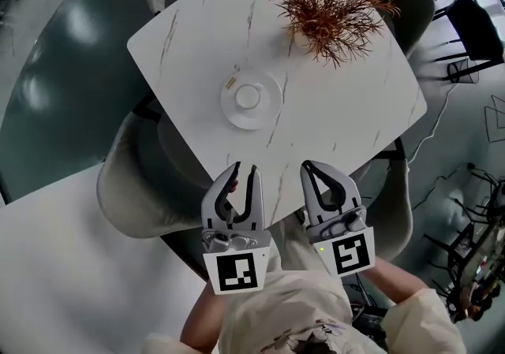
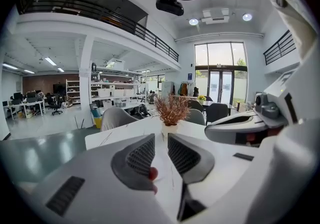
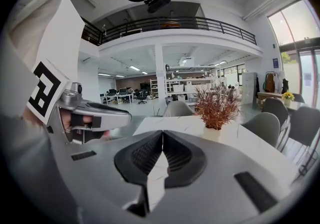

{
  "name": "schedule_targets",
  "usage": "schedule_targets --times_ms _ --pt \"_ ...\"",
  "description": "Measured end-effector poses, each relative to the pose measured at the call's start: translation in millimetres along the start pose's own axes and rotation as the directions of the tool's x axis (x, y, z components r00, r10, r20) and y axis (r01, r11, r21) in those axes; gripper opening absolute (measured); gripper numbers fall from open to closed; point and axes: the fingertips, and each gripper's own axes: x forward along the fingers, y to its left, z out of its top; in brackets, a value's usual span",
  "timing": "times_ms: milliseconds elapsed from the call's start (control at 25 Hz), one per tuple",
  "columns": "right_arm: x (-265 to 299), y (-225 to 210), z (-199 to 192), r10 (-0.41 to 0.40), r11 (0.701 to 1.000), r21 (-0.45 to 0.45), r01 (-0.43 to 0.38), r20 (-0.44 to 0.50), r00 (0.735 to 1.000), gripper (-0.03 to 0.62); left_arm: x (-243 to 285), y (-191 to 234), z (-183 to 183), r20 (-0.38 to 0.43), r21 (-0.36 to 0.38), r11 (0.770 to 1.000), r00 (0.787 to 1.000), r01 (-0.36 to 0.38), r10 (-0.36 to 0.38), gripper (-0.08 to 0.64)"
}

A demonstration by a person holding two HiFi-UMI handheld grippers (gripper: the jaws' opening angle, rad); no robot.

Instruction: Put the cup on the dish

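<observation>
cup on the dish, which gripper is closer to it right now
Left. The left gripper hangs over the near edge of the table, almost directly in line with the cup; the right gripper is level with it but offset to the right, so farther away.

Bright, even light is given by tall windows and ceiling lamps. Pale reflections are seen on the dark floor. Both gripper views are bent and darkened at the edges; the left gripper is rendered slightly soft.

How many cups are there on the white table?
1. The cup stands on the dish near the middle of the table. The dried plant might hide another.
</observation>
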Motion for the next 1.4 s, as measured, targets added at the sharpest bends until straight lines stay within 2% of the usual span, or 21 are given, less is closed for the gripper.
schedule_targets --times_ms 200,280,600,920,1080,1240,1400 --pt "-14.9 1.5 23.2 0.006 1.0 -0.012 -0.006 0.023 1.0 0.006 -16.0 -1.2 21.6 0.01 -0.028 0.999 0.999 -0.042 0.042 0.034" --pt "-20.4 6.7 31.9 0.021 0.999 -0.04 -0.02 0.024 0.999 0.006 -24.0 -5.0 28.3 0.0 -0.037 0.999 1.0 -0.028 0.028 0.006" --pt "-43.5 18.5 58.8 0.039 0.997 -0.067 -0.035 0.059 0.998 0.006 -61.1 -32.0 54.1 0.044 -0.048 0.999 0.999 0.024 -0.022 0.006" --pt "-76.8 35.4 82.4 0.075 0.994 -0.082 -0.067 0.103 0.992 0.006 -94.9 -45.9 74.3 0.057 -0.062 0.998 0.998 0.019 -0.015 0.006" --pt "-96.7 42.7 85.3 0.096 0.993 -0.077 -0.091 0.062 0.993 0.006 -111.7 -48.4 84.1 0.043 -0.054 0.998 0.999 0.015 -0.012 0.006" --pt "-103.4 43.4 84.8 0.118 0.987 -0.112 -0.117 0.009 0.993 0.006 -116.2 -48.8 88.3 0.048 -0.026 1.0 0.999 0.01 -0.009 0.006" --pt "-107.8 42.1 86.6 0.134 0.988 -0.086 -0.131 0.028 0.991 0.006 -114.9 -61.0 97.8 0.064 0.0 1.0 0.998 0.029 -0.029 0.006"
